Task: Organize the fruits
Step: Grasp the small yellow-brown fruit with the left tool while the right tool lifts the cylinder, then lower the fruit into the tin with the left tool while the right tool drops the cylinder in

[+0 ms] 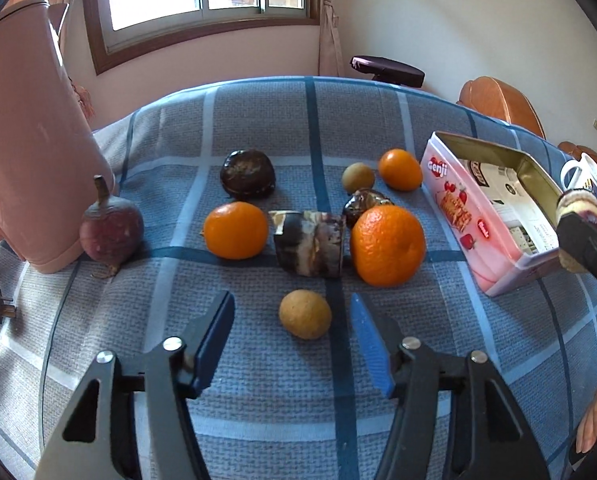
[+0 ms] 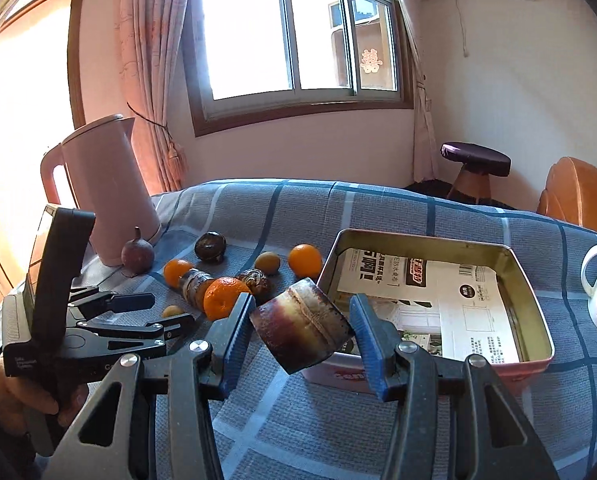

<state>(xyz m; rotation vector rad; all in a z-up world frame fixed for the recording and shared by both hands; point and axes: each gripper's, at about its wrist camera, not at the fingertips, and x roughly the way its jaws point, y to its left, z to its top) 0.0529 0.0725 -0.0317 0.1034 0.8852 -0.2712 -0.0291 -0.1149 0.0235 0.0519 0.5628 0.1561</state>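
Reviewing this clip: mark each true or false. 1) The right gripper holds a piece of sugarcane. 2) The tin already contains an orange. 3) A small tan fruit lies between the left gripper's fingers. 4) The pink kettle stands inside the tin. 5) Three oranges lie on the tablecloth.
1) True: the right gripper is shut on the sugarcane piece.
2) False: the tin holds only printed paper.
3) True: the small tan fruit lies between the fingers of the left gripper, untouched.
4) False: the pink kettle stands on the tablecloth.
5) True: three oranges.
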